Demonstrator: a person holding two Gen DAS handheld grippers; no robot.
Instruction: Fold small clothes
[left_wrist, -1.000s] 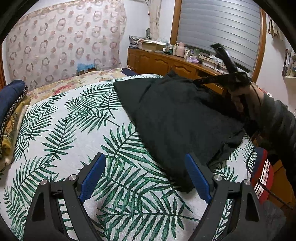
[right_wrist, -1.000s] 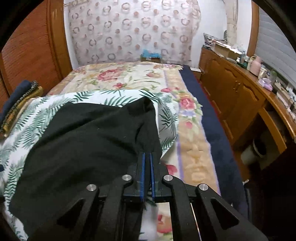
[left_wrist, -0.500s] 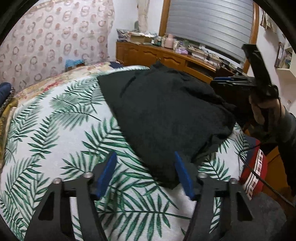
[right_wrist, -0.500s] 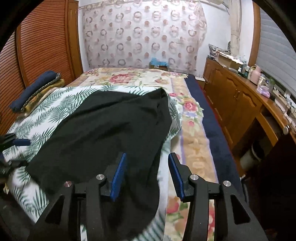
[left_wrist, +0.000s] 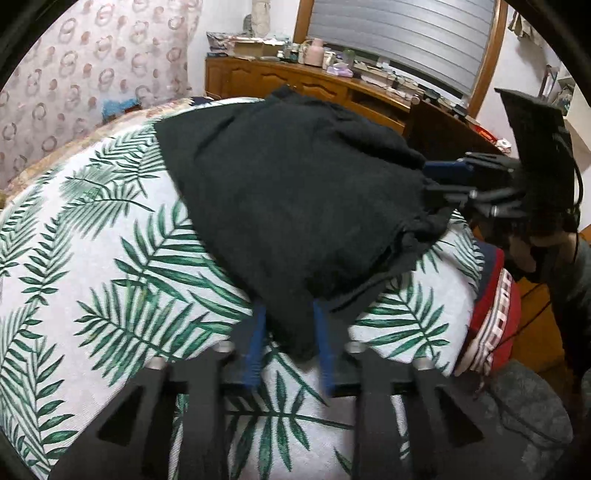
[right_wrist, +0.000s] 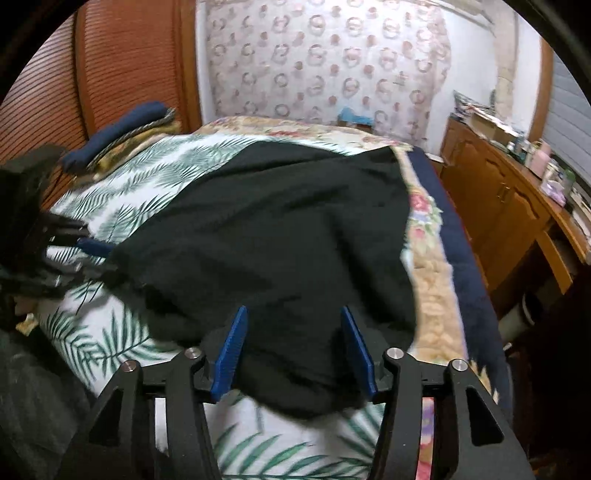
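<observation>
A black garment (left_wrist: 295, 199) lies spread on the palm-leaf bedcover (left_wrist: 110, 258); it also shows in the right wrist view (right_wrist: 280, 236). My left gripper (left_wrist: 288, 317) has its blue fingers partly closed around the garment's near corner, with a gap still between them. My right gripper (right_wrist: 293, 328) is open, its fingers either side of the garment's near edge. The right gripper also shows in the left wrist view (left_wrist: 443, 181) at the garment's right edge. The left gripper shows in the right wrist view (right_wrist: 92, 251) at the garment's left corner.
A wooden sideboard (left_wrist: 332, 81) with clutter runs along the window wall. A red striped cloth (left_wrist: 495, 306) hangs at the bed's right edge. Folded dark blue bedding (right_wrist: 122, 129) lies by the wooden wardrobe (right_wrist: 122, 59). A floral blanket (right_wrist: 428, 236) covers the bed's right side.
My right gripper let go of the garment and opened, then moved in over its near edge. My left gripper moved forward onto the garment's corner and its fingers narrowed around it.
</observation>
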